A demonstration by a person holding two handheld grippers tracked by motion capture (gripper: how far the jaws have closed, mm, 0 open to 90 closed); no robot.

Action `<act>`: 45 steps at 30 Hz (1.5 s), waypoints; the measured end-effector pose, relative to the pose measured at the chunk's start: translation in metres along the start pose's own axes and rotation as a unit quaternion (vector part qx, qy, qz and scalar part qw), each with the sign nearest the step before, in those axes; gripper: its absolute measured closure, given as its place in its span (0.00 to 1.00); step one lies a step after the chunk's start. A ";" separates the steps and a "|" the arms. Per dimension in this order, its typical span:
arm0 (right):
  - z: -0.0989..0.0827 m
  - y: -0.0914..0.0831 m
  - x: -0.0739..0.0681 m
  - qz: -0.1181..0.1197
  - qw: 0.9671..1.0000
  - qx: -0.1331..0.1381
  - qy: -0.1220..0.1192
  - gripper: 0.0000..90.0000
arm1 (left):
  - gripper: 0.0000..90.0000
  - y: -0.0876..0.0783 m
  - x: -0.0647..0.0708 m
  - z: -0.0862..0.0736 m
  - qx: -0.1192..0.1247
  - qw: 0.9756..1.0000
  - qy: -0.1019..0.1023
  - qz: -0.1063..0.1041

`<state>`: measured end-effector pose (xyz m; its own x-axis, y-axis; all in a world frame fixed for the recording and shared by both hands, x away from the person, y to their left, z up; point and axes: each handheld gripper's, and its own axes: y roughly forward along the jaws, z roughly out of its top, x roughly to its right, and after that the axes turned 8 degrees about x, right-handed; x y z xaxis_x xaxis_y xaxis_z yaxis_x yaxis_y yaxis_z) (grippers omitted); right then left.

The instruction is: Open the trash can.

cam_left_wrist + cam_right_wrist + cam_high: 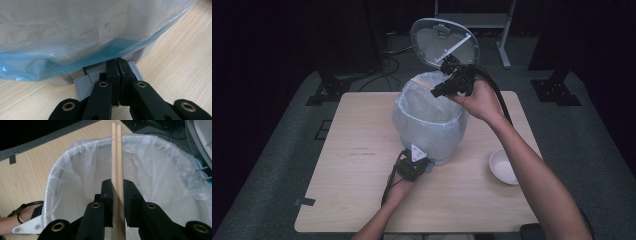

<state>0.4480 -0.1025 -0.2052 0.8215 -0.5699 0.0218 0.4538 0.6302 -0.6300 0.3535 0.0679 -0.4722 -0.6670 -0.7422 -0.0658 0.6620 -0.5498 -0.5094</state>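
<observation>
A dark room is surrounding a pale wooden surface (362, 200), where a pedal bin (432, 132) lined with a clear bag (155, 170) is standing near the middle, its lid (444, 42) tilted up toward the far edge. The left hand-held gripper (117, 67) is resting low at the bin's near side with its jaws clenched tight, the tips pressing on the grey pedal (85, 83) at the base; this is most likely what is propping the lid open. The right hand-held gripper (117, 192) is hovering over the bin's far rim, grasping a pair of wooden chopsticks (117, 157) between its pads. The sticks are lying side by side and reaching out across the open mouth, so a release would probably drop them into the bag. A small white bowl (503, 166) is sitting toward the surface's right edge, well apart from the bin.
</observation>
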 end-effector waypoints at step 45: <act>-0.057 -0.082 0.002 0.021 0.998 0.052 0.020 0.65 | 0.99 0.000 -0.001 0.000 0.001 1.000 0.000 -0.003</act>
<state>0.3927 -0.1857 -0.1976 0.8268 -0.5614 -0.0347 0.4549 0.7037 -0.5457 0.3542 0.0685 -0.4724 -0.6704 -0.7392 -0.0635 0.6596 -0.5546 -0.5073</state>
